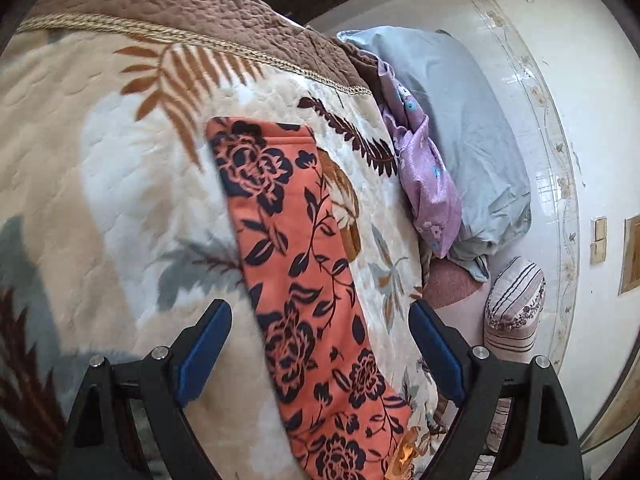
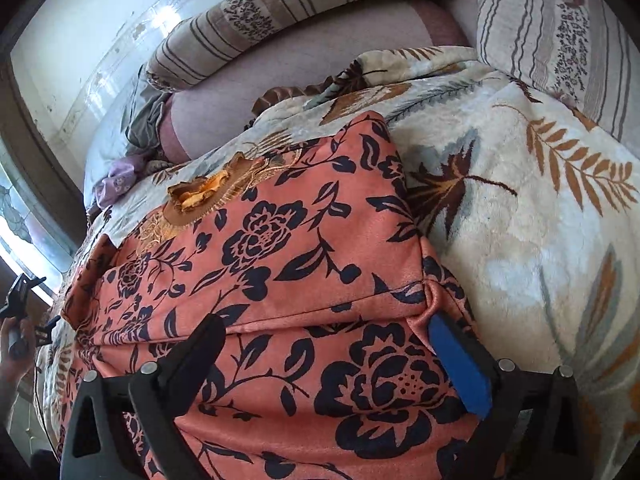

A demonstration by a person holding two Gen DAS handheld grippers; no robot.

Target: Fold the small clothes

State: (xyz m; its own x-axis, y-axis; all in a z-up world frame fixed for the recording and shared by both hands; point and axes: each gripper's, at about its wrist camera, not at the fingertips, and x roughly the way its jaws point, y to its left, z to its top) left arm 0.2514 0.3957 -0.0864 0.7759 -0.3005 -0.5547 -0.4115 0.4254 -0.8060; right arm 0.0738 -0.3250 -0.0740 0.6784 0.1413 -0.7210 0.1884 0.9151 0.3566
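Note:
An orange garment with dark flower print [image 1: 304,264] lies flat on a cream leaf-patterned blanket [image 1: 120,168]. In the left wrist view it runs from the middle to the bottom. My left gripper [image 1: 320,312] is open and empty, hovering above its lower part. In the right wrist view the same garment [image 2: 280,240] fills the centre, with a folded edge across it and a brown-orange trim at its far end. My right gripper [image 2: 324,324] is open, its fingers [image 2: 460,364] straddling that folded edge, low on the cloth. The left gripper shows at the far left [image 2: 20,304].
A grey-blue pillow [image 1: 472,152] and a purple cloth [image 1: 424,184] lie beyond the blanket's edge. Striped bolsters [image 2: 304,4] and a striped pillow [image 2: 560,32] sit against the white tiled wall [image 1: 592,120]. A brown quilted border [image 1: 180,4] tops the blanket.

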